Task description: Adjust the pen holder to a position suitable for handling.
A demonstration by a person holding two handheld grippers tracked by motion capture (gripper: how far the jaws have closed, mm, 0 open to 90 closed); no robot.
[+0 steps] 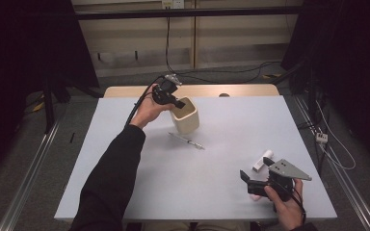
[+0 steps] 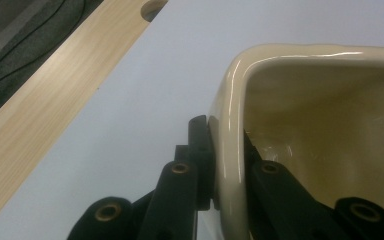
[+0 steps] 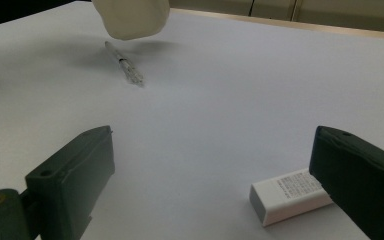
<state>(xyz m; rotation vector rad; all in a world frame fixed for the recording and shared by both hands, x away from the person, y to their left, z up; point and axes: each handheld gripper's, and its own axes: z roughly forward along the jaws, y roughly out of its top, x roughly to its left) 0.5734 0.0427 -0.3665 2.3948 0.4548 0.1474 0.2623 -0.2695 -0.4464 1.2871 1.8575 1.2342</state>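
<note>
A cream, square-mouthed cup [image 1: 187, 118] hangs tilted above the far middle of the white table [image 1: 212, 192]. My left gripper [image 1: 177, 103] is shut on its rim, one jaw inside and one outside. The left gripper view shows the glossy cup wall [image 2: 330, 125] pinched in my left gripper [image 2: 225, 137]. In the right gripper view the cup's base [image 3: 130, 17] floats over its shadow. My right gripper [image 1: 256, 169] stands open at the front right. A white eraser [image 3: 287, 195] lies close to one jaw of that gripper [image 3: 215, 165]. The eraser [image 1: 262, 160] rests on the table.
A thin pen [image 1: 187, 140] lies on the table below the cup, seen far off as the pen [image 3: 124, 62] from the right gripper. A wooden strip [image 1: 125, 91] with a round hole [image 2: 152, 7] runs along the far table edge. Cables cross the floor beyond.
</note>
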